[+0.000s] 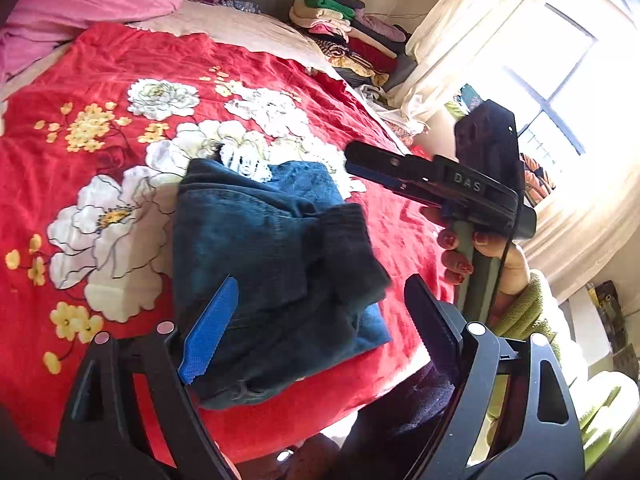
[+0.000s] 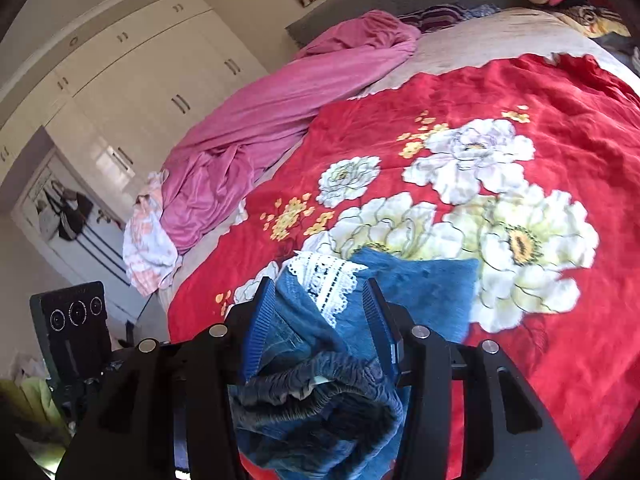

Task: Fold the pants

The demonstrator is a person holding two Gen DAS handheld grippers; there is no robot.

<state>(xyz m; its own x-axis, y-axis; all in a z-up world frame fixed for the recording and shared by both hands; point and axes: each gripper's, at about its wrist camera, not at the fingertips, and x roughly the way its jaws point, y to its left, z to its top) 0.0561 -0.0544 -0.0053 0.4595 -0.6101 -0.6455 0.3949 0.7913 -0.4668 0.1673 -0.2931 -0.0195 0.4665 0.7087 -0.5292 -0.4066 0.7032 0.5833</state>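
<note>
The blue denim pants (image 1: 260,264) lie folded in a compact bundle on the red floral blanket (image 1: 120,80), with white lace trim (image 1: 244,164) at the far end. My left gripper (image 1: 320,320) is open above the bundle's near end, its jaws wide apart and holding nothing. My right gripper (image 1: 360,164) shows in the left wrist view to the right of the bundle, with its tips over the far right corner. In the right wrist view the right gripper (image 2: 320,320) is open, and the pants (image 2: 420,288) with their gathered waistband (image 2: 316,396) and lace (image 2: 328,280) lie between its jaws.
A pink sheet (image 2: 280,108) lies bunched along the bed's far left side. A pile of folded clothes (image 1: 348,36) sits at the bed's far corner near curtains (image 1: 460,40) and a bright window. White wardrobes (image 2: 132,80) stand beyond the bed.
</note>
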